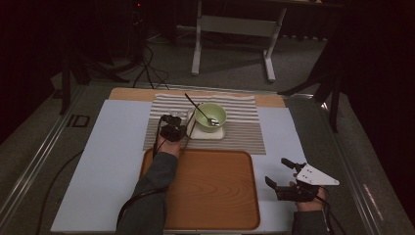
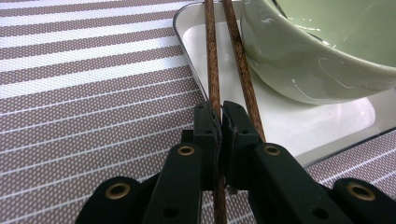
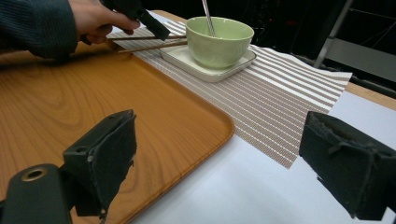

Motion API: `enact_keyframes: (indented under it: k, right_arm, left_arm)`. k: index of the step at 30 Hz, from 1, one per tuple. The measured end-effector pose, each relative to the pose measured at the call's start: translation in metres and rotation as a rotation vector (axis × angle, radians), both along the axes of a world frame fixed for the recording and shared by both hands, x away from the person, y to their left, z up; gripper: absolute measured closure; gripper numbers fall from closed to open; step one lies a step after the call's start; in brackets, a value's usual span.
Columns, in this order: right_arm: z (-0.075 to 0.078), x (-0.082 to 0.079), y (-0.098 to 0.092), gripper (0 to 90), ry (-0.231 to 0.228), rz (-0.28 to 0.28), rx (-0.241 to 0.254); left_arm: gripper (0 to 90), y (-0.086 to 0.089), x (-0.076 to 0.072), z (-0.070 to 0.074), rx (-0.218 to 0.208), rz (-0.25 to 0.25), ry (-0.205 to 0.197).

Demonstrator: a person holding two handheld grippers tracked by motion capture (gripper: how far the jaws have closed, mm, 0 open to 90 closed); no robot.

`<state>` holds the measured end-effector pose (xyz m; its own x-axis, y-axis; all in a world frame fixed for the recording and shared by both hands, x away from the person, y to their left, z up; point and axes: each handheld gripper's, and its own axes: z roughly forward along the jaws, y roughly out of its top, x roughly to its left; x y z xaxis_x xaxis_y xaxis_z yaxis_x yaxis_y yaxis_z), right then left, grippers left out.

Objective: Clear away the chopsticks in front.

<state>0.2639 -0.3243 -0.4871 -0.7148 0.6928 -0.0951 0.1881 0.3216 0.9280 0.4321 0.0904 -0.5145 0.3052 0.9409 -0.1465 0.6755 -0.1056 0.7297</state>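
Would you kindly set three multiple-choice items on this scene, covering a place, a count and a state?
1. Where does the green bowl stand?
A. on the white dish
B. on the wooden tray
C. on the bare table

2. How many chopsticks lie by the bowl?
A. one
B. two
C. four

3. How is the left tool?
A. wide open
B. shut on a spoon
C. shut on one chopstick

Answers: 1 A, the dish sits under the bowl; 2 B, two brown sticks show; 3 C, its jaws pinch one stick.
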Motion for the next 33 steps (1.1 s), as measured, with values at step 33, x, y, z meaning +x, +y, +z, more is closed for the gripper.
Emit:
enact_keyframes:
  k: [33]
  right_arm:
    - [0.001, -0.001, -0.001, 10.7, -0.013, -0.010, 0.008]
  left_arm:
    - [86.3, 0.037, -0.049, 0.044, 0.012, 0.067, -0.090]
